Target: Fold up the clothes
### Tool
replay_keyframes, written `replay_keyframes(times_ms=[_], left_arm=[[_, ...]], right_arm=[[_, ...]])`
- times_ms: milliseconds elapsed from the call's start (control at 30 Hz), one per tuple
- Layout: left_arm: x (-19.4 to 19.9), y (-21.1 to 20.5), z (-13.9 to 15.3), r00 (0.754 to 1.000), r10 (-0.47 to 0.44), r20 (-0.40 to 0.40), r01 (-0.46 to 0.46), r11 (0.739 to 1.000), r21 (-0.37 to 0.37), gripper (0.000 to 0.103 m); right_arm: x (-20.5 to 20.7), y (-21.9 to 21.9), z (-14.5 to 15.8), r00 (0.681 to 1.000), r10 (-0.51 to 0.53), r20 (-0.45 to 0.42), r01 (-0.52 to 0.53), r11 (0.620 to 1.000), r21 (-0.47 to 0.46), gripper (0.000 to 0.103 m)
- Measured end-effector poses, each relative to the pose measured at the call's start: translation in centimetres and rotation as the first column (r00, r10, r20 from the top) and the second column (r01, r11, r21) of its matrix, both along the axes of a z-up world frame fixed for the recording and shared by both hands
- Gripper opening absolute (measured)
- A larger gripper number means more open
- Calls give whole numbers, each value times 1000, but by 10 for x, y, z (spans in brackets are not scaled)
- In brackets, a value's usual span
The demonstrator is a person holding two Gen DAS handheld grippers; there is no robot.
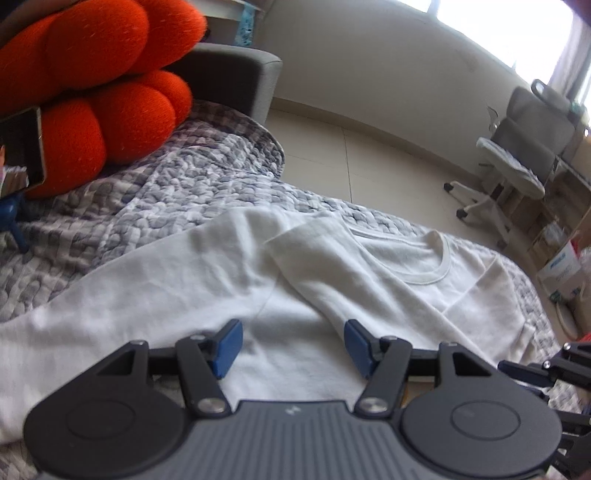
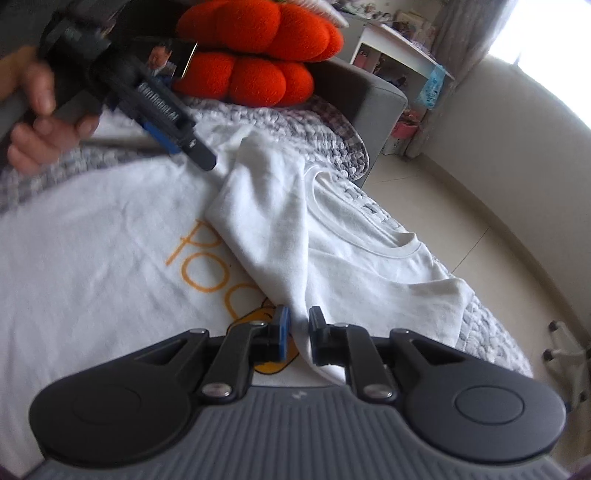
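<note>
White cotton fills both views: a T-shirt (image 1: pixel 388 266) lies spread on a bed (image 1: pixel 166 184) under a grey-and-white pebble-patterned quilt (image 1: pixel 192 173), its ribbed neckline (image 1: pixel 424 273) toward the far edge of the bed. In the right wrist view the shirt front carries orange lettering (image 2: pixel 207 258) and part of a yellow cartoon print (image 2: pixel 271 365), and one sleeve (image 2: pixel 266 221) is folded inward across the chest, lying diagonally over the print.

The right gripper (image 2: pixel 297 328) sits low at the near end of that folded sleeve, jaws drawn close with a fold of the white fabric pinched between the blue pads. The left gripper (image 1: pixel 293 345) hovers just over the shirt body with its jaws spread wide and nothing between them; the sleeve's folded edge lies just by its right-hand pad. In the right wrist view the left gripper shows again at upper left, blurred, with a hand (image 2: pixel 40 122) wrapped around its handle.

At the head of the bed an orange knot-shaped plush cushion (image 1: pixel 103 85) rests against a grey upholstered headboard (image 1: pixel 236 77). Beyond the bed lie a pale tiled floor (image 1: pixel 351 158), a grey swivel chair (image 1: pixel 517 155) and a bright window (image 1: pixel 509 22).
</note>
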State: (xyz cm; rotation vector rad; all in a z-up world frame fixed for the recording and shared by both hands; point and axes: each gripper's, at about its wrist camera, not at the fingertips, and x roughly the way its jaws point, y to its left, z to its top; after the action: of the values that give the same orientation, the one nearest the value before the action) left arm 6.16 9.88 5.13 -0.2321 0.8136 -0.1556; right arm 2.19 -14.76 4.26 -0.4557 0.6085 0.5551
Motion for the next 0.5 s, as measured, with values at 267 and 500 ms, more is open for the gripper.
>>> replay_keyframes(times_ms=[267,500], left_arm=[[1,7,0,1000,13,-13,-14,999,-41,62],[3,15,-2,1000,10,-19,-12,997,-74,62]], right_arm=[[31,-14,23,990,-94,-104,122,943,309,30],[72,-2,9,946,-178,-269,278,875,397,32]])
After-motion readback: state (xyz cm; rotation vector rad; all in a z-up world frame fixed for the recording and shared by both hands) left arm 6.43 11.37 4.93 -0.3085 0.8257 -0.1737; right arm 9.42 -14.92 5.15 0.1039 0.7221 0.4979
